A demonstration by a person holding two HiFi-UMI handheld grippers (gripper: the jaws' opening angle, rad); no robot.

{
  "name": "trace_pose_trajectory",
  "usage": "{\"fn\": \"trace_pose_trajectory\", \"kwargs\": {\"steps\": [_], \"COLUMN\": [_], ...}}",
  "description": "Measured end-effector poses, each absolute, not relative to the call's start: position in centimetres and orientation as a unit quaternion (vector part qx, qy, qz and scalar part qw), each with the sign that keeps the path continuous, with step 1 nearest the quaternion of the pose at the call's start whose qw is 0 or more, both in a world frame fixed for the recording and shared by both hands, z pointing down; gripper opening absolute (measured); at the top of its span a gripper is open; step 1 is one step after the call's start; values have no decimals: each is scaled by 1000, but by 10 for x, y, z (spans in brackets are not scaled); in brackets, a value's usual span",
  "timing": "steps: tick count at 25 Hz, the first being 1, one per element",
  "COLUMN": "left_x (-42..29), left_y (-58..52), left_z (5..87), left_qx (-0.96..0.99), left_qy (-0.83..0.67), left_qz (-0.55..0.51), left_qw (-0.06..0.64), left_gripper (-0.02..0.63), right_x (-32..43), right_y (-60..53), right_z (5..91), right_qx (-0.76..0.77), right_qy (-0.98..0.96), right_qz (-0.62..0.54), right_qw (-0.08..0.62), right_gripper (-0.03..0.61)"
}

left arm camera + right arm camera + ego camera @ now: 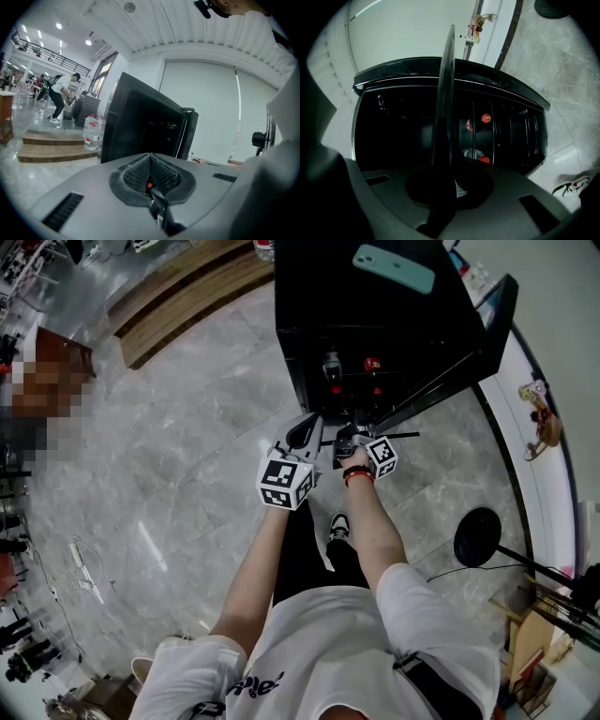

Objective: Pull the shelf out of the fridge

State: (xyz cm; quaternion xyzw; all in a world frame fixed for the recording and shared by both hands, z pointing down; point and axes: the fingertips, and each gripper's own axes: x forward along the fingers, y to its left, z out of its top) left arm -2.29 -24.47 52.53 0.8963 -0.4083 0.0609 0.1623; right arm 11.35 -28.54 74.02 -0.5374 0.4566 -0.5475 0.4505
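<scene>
Black and thin, the shelf shows edge-on at the open front of the fridge. Its near edge is grasped between the clenched jaws of the right hand-held gripper. Past the shelf, inside the dark fridge, are bottles with red caps. The fridge door stands open at the fridge's right side, and a teal phone lies on its top. The left hand-held gripper hangs just beside the right one, before the fridge's front edge, jaws clenched together on nothing. The fridge stands on a grey marble floor.
</scene>
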Motion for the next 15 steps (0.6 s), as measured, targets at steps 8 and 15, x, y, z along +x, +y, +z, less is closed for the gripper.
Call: {"fn": "trace_pose_trajectory", "kwargs": {"steps": [8,15], "left_x": [-45,-55], "left_y": [-226,-212], "left_z": [524,519], "left_qx": [885,874], "left_qy": [-427,-447], "left_qz": [78,93], "left_qw": [166,166], "left_gripper": [17,17], "right_x": [123,140], "right_y": [-221,-170], "right_z": [736,718], "right_qx": [-548,-560], "right_qy": [458,503], "right_qz": [-569,-577], "right_qw": [409,318], "right_gripper": [23,23]}}
